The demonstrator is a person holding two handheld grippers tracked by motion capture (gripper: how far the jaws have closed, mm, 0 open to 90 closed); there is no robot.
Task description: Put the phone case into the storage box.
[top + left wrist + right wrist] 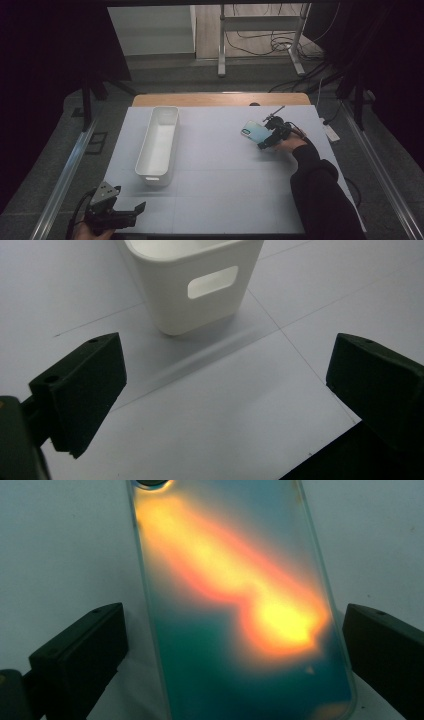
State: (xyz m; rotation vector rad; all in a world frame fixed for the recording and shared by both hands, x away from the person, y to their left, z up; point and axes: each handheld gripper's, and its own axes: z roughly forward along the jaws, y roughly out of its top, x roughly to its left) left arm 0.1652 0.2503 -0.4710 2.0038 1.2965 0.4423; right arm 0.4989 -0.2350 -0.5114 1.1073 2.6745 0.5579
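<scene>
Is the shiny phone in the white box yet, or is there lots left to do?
Not yet. The white bin looks empty, so nothing is done so far. Right now the right gripper has its jaws open on either side of the phone, not yet squeezing it. Still left, probably: grab, lift and carry it over. The left gripper waits open near the bin.

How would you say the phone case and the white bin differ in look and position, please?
The phone case is flat, glossy, teal with an orange sheen; the white bin is a plain, deep, open-topped container. The phone case lies on the table's right side between the open jaws of the right gripper; the white bin stands left of centre, ahead of the left gripper, apart from it. Both rest on the pale table.
</scene>
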